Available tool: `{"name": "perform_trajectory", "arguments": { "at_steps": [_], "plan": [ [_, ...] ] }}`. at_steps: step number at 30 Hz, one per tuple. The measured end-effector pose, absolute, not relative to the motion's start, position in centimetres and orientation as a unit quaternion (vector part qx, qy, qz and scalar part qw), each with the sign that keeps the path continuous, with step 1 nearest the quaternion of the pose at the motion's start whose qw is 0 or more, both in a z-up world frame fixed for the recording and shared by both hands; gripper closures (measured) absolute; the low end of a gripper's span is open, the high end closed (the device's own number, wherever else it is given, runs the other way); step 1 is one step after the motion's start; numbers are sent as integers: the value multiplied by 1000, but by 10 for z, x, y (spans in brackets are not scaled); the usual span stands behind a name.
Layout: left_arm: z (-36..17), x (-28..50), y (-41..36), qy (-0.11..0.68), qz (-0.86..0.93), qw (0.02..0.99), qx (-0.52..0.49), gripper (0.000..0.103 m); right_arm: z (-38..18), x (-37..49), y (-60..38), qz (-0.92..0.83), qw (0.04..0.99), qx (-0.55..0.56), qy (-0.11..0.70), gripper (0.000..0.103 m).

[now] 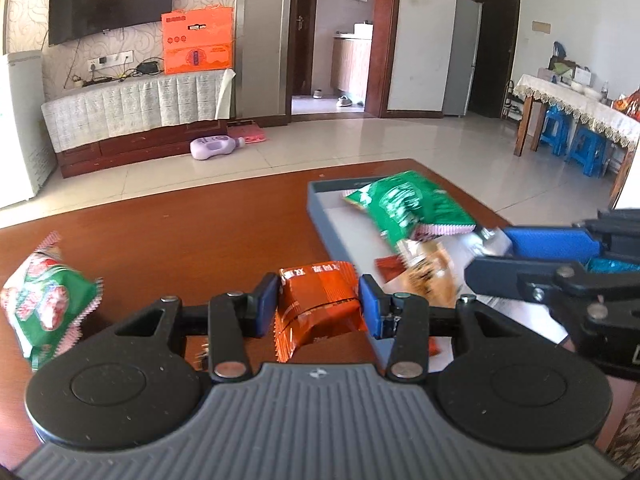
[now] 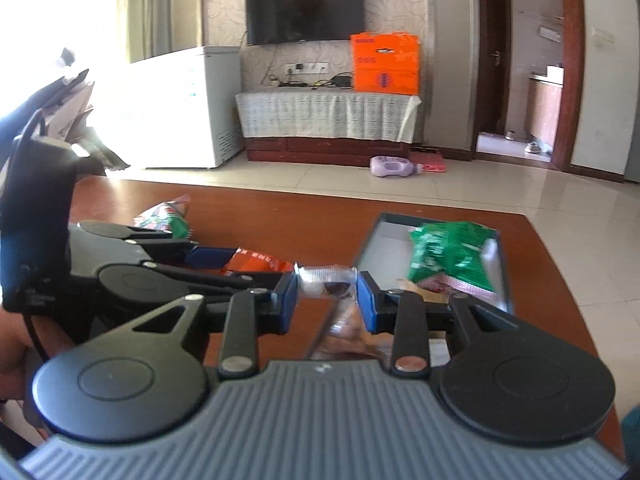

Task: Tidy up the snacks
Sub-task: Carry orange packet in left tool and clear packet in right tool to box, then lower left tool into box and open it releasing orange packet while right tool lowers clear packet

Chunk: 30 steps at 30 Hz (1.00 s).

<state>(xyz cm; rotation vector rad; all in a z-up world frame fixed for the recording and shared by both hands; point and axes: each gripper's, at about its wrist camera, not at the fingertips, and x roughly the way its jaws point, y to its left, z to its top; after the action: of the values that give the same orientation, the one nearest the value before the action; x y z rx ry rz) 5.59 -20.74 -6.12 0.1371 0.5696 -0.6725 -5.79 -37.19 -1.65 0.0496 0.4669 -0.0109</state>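
My left gripper [image 1: 319, 305] is shut on an orange snack packet [image 1: 318, 304], held above the brown table [image 1: 180, 240] just left of the grey tray [image 1: 320, 208]. The tray holds a green snack bag [image 1: 412, 204] and an orange-and-white packet [image 1: 424, 276]. In the right wrist view my right gripper [image 2: 327, 300] is shut on a clear-wrapped snack [image 2: 326, 282], near the tray [image 2: 376, 240] with the green bag [image 2: 452, 260] in it. The right gripper [image 1: 492, 256] also shows at the right edge of the left wrist view. A green-and-red snack bag [image 1: 46, 300] lies on the table at the left.
Tiled floor lies beyond the table's far edge. A TV cabinet [image 1: 132, 120] with an orange box [image 1: 198, 40] stands by the wall, with a purple bottle [image 1: 216, 146] on the floor. A white freezer [image 2: 188, 104] and a cloth-covered dining table [image 1: 576, 100] with blue stools are farther off.
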Motion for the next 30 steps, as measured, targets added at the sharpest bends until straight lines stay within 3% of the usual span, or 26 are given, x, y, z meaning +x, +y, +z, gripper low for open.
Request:
{"name": "perform_trajectory", "arguments": {
  "at_steps": [30],
  "plan": [
    [-86, 93, -349, 279, -388, 876, 72, 53, -28, -69, -448, -107, 962, 76, 240, 67]
  ]
}}
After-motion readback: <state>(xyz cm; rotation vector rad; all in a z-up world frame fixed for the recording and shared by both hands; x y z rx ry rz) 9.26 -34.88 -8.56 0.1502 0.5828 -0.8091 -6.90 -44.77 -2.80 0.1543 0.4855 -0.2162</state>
